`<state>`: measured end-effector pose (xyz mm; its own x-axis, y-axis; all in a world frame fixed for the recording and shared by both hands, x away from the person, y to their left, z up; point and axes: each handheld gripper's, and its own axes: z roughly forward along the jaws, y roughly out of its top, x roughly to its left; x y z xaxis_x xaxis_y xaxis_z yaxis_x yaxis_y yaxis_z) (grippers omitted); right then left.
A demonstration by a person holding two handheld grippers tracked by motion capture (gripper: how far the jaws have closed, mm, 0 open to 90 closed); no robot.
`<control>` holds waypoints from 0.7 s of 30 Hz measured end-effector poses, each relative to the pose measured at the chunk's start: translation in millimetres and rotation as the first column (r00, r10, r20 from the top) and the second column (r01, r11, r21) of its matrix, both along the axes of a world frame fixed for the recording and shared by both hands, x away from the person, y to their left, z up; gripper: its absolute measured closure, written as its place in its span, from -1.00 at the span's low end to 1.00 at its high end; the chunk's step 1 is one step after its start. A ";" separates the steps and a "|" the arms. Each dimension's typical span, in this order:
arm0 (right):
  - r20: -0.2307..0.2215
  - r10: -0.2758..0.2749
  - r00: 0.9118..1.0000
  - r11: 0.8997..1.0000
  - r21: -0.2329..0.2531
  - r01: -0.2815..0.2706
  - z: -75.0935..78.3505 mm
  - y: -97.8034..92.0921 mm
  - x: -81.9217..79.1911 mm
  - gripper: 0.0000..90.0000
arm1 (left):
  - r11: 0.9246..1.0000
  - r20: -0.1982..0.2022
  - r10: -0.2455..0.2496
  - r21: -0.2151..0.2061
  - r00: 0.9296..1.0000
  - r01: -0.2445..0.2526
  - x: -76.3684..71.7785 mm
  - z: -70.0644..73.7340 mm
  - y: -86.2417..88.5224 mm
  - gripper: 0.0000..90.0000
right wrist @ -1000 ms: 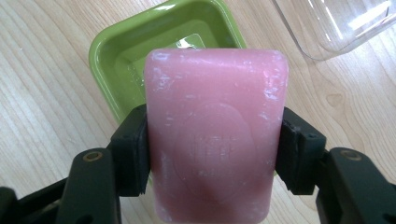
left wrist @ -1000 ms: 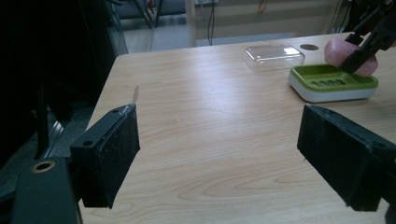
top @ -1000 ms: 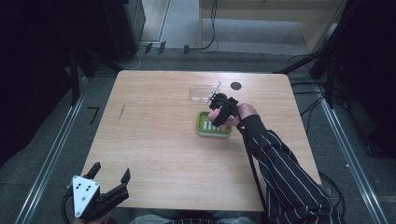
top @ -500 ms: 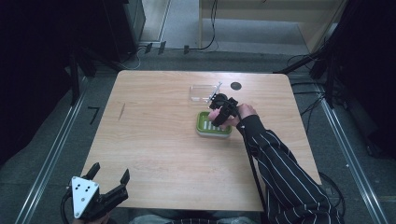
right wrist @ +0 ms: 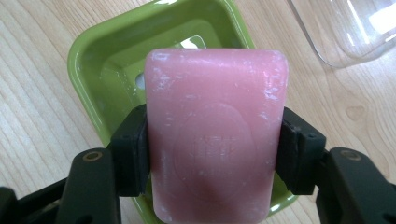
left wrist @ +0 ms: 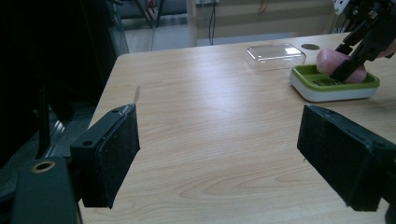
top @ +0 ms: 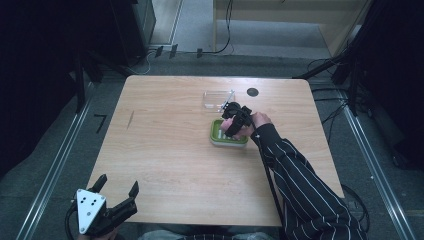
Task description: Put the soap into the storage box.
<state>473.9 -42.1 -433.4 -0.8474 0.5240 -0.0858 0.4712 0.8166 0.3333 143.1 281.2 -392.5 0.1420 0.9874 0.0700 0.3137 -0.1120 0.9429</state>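
Your right tool (right wrist: pixel 212 154) grips the pink soap bar (right wrist: pixel 215 135) by its sides, holding it over the green soap dish (right wrist: pixel 107 60) on the surface (top: pixel 165 150). A clear lid (top: pixel 218 98) lies just beyond the dish. Your left tool (left wrist: pixel 219 154) hangs with jaws wide apart at the near left corner.

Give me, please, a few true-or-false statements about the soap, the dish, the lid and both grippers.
1. The right gripper clamps the pink soap. True.
2. The soap is held over the green dish. True.
3. The clear lid covers the dish. False: it lies on the table beside the dish.
4. The left gripper holds the lid. False: it is open, at the table's near edge.
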 end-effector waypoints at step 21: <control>-0.010 0.017 1.000 1.000 0.005 -0.017 -11.7 1.6 2.2 -0.15 | 1.000 0.000 0.000 0.000 1.000 0.000 0.1 0.0 -0.1 -0.70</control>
